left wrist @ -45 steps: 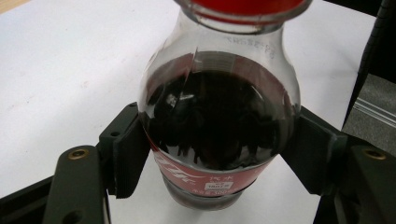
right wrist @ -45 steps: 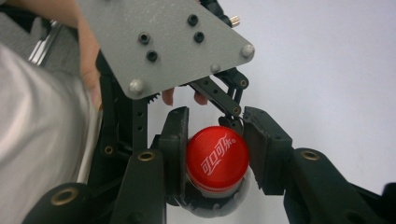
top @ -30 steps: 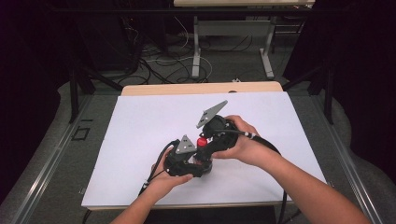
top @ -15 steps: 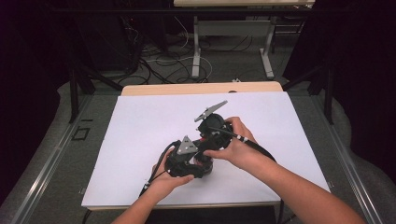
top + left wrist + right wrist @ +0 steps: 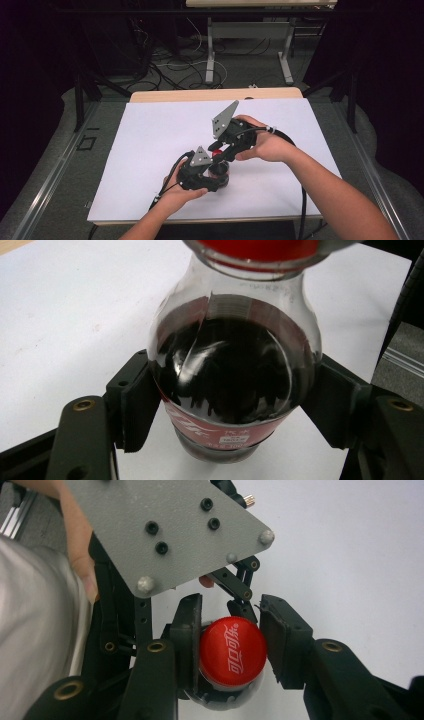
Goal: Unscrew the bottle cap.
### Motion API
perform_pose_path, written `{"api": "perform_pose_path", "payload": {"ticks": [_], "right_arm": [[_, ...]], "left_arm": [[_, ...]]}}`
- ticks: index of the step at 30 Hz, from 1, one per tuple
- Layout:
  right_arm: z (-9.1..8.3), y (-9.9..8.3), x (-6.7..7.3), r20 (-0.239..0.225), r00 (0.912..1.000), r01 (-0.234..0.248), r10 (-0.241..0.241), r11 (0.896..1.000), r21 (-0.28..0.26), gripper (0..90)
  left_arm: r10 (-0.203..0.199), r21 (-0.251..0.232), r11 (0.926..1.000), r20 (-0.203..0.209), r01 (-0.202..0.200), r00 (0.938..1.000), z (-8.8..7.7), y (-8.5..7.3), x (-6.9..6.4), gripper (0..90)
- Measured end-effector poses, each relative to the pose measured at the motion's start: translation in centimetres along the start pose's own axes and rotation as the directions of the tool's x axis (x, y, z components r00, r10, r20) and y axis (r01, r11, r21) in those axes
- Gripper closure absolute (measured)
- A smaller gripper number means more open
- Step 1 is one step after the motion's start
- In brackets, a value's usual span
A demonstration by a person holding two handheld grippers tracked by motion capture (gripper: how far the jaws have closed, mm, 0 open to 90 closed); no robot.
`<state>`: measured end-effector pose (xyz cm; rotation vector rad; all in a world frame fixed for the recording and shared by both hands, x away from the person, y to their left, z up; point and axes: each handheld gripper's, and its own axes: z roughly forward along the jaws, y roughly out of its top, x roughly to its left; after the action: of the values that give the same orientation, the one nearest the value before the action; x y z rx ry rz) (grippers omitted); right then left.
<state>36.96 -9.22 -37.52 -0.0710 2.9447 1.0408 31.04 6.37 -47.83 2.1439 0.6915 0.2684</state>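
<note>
The left gripper (image 5: 216,181), held low at centre-bottom of the high view, is clamped on the body of a small cola bottle (image 5: 232,377); in the left gripper view its two black pads press the dark, bulging sides of the bottle from the left and right of the frame, just above the red label band. The bottle stands on the white table cover (image 5: 150,150), its base visible at the lower middle of that view and its red cap (image 5: 232,651) cut off at the top edge.

The right gripper (image 5: 219,150), coming in from the right of the high view in a person's hand (image 5: 267,145), sits over the bottle's top. Its jaws have just been closing, with the cap between them. In the right gripper view the cap lies at lower centre, white lettering facing the camera; the left-hand pad lies against the cap's edge and the right-hand pad stands at its other edge, though whether that one fully touches cannot be told.

The grey three-cornered plate (image 5: 165,530) of the left gripper spans the upper left of the right gripper view, beside the person's other hand.
</note>
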Motion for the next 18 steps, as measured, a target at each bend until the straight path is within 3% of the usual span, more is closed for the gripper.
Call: {"api": "perform_pose_path", "payload": {"ticks": [2,6,9,12,13,14,15,16,18], "right_arm": [[0.0,0.0,0.0,-0.018,0.9978,0.064,-0.064,0.998,0.002,61.6],[0.0,0.0,-0.1,-0.012,0.9974,0.071,-0.071,0.997,0.014,60.1],[0.3,0.0,0.1,0.023,0.9990,0.038,-0.038,0.999,0.007,43.2],[0.1,-0.1,0.4,0.074,0.9942,-0.076,0.078,0.997,-0.027,38.2],[-0.1,0.1,1.0,0.124,0.9813,-0.142,0.147,0.989,-0.049,37.7],[-0.1,0.1,1.0,0.124,0.9813,-0.142,0.147,0.989,-0.049,37.7],[-0.1,0.1,1.3,0.161,0.9669,-0.190,0.198,0.980,-0.059,37.5],[-0.1,0.1,1.5,0.178,0.9501,-0.247,0.256,0.966,-0.072,37.5],[-0.2,0.1,2.0,0.243,0.9127,-0.315,0.329,0.944,-0.093,37.5]], "left_arm": [[0.005,0.003,1.0000,-0.001,-0.005,1.0000,0.0,0.0,0.0,30.3],[0.002,0.003,1.0000,-0.003,-0.002,1.0000,0.1,0.0,0.1,30.3],[-0.001,-0.001,1.0000,-0.008,0.001,1.0000,0.0,0.0,0.2,30.3],[-0.005,-0.002,1.0000,-0.007,0.005,1.0000,-0.1,0.0,0.3,30.3],[-0.004,-0.005,1.0000,-0.012,0.004,0.9999,-0.1,0.0,0.4,30.3],[-0.001,0.000,1.0000,-0.013,0.001,0.9999,-0.2,0.0,0.5,30.3],[0.002,-0.001,1.0000,-0.019,-0.002,0.9998,-0.2,0.0,0.6,30.3],[-0.023,-0.018,0.9996,-0.023,0.023,0.9995,-0.2,0.0,0.5,30.3],[-0.027,-0.018,0.9995,-0.026,0.026,0.9993,-0.2,0.0,0.6,30.3]]}}
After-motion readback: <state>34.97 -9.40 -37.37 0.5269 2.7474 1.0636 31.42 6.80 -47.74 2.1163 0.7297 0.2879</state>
